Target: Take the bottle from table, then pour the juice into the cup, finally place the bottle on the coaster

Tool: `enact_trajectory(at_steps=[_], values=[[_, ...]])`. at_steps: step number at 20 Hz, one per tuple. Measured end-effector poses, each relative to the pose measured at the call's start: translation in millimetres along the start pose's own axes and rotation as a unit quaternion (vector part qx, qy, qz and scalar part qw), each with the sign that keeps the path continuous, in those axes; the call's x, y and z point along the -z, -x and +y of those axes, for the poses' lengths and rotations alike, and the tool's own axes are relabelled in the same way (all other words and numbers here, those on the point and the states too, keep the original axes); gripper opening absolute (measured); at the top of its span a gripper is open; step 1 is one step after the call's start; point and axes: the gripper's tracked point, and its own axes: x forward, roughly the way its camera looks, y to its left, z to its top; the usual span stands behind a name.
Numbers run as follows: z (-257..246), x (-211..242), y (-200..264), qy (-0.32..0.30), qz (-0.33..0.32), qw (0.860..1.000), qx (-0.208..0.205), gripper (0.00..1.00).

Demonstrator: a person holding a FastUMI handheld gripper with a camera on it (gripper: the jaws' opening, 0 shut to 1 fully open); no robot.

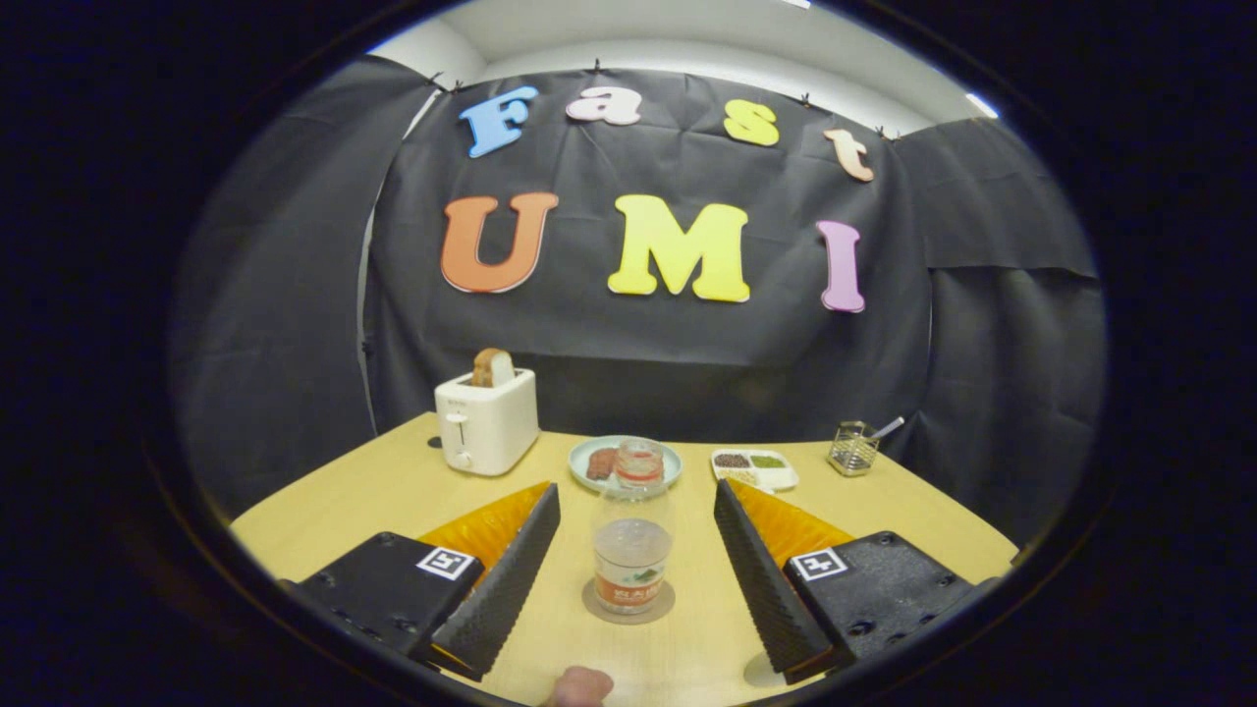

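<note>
A clear plastic bottle (633, 535) with a reddish band at its neck and an orange label low down stands upright on a round coaster (594, 607) on the wooden table (393, 491). Pale liquid fills its lower part. My gripper (636, 491) is open, and the bottle stands between the two fingers with a gap on each side; neither finger touches it. A small pinkish rounded thing (579, 687) shows at the table's near edge below the coaster; I cannot tell what it is.
Beyond the bottle lies a pale blue plate (589, 450) with food. A white toaster (486, 427) holding a bread slice stands back left. A white divided dish (754, 468) and a wire holder (852, 449) sit back right.
</note>
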Motion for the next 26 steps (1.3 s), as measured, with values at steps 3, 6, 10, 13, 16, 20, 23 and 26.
enact_trajectory(at_steps=[3,6,10,13,16,20,23,26], values=[[0.1,-31.3,29.0,-0.007,-0.019,1.000,-0.004,1.00],[-3.4,-61.2,57.7,-0.015,-0.030,0.999,-0.005,1.00],[-12.4,-103.8,103.4,-0.015,-0.051,0.999,0.004,1.00],[-20.4,-133.0,138.7,-0.013,-0.059,0.998,0.021,1.00],[-23.4,-153.3,170.0,-0.028,-0.070,0.997,0.025,1.00],[-17.3,-167.0,197.4,-0.037,-0.084,0.996,0.010,1.00],[-8.0,-166.1,210.9,-0.032,-0.086,0.996,0.005,1.00],[5.0,-164.5,223.1,-0.021,-0.090,0.996,-0.008,1.00]])
